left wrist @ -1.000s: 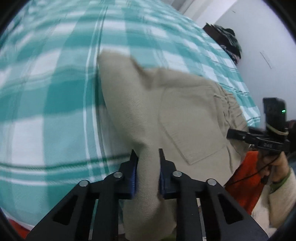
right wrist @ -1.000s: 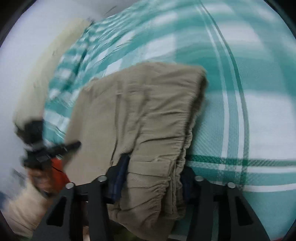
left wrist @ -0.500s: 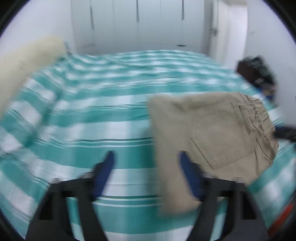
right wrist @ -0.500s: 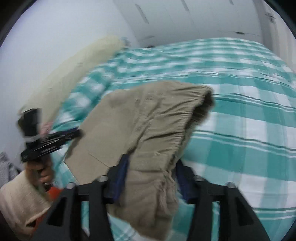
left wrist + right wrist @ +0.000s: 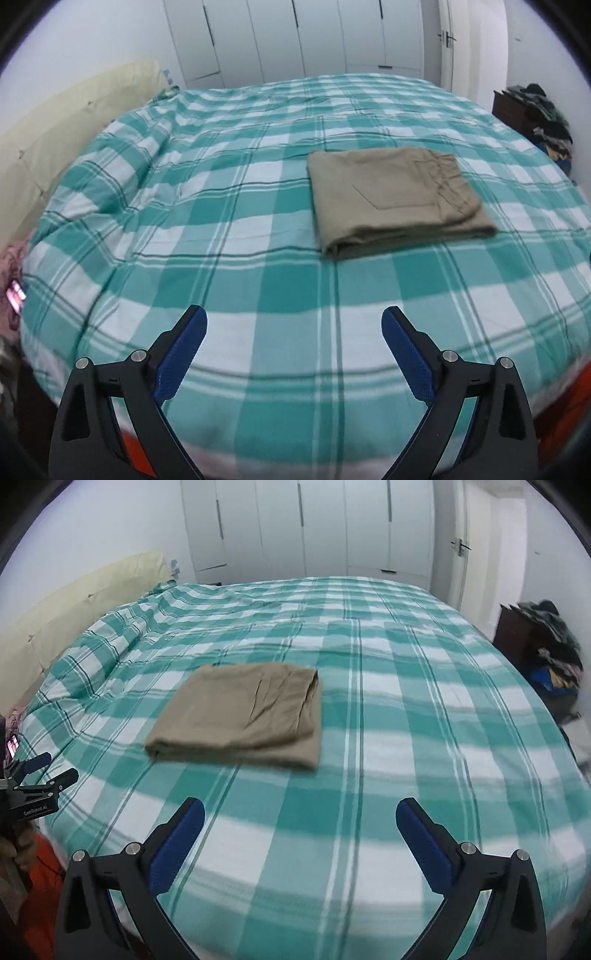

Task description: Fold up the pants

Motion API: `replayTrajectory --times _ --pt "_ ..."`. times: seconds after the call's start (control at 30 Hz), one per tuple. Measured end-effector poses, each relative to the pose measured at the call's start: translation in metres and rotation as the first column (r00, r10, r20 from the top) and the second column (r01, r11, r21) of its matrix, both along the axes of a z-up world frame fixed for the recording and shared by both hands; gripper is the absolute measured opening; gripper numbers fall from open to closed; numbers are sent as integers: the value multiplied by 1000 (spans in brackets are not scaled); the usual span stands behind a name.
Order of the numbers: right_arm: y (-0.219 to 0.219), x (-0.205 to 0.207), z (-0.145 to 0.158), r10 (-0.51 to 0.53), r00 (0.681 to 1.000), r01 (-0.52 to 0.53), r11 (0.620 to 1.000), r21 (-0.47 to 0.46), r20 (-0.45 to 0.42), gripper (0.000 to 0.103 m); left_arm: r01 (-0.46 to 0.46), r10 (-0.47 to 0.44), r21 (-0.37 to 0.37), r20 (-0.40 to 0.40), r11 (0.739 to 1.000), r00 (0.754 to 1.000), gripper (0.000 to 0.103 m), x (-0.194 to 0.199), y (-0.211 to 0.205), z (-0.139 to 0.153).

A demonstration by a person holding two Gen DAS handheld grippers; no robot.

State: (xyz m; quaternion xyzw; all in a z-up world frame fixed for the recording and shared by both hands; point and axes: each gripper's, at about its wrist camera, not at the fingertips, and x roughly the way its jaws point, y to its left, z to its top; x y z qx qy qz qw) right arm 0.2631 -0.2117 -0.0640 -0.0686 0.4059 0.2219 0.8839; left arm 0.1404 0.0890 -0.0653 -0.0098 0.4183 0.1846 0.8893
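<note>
One pair of khaki cotton pants [image 5: 397,199], folded into a flat rectangle, is laid on the teal-and-white checked bed cover [image 5: 236,229], right of centre in the left wrist view and left of centre in the right wrist view [image 5: 240,716]. Left claw [image 5: 294,328] and right claw [image 5: 300,818] have just been opened wide; nothing is held between the blue pads [image 5: 181,350].

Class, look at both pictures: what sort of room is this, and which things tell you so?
Most likely a bedroom: a large bed with a checked cover, a pillow at its head, and tall white wardrobe doors behind.
</note>
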Motion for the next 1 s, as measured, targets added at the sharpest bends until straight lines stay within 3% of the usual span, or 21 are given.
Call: replayTrajectory --times 0.17,0.3,0.73,0.9,1.0 --pt "7 -52 -10 -9 999 8 1000 -11 -47 102 63 -63 30 -4 998 998 97 -25 -22 16" --pt "18 -77 -2 33 999 -35 997 -62 -31 102 81 -80 -8 22 997 997 98 -45 -26 23" --pt "29 -105 25 57 997 -52 993 -108 43 102 100 -97 -35 91 994 991 98 -59 -35 38" --pt "27 -110 27 53 997 -46 992 -114 56 102 112 -101 -93 113 989 988 102 -63 -35 43" --pt "27 -111 30 57 996 -50 993 -104 65 102 113 -104 -69 113 991 988 102 -63 -38 44"
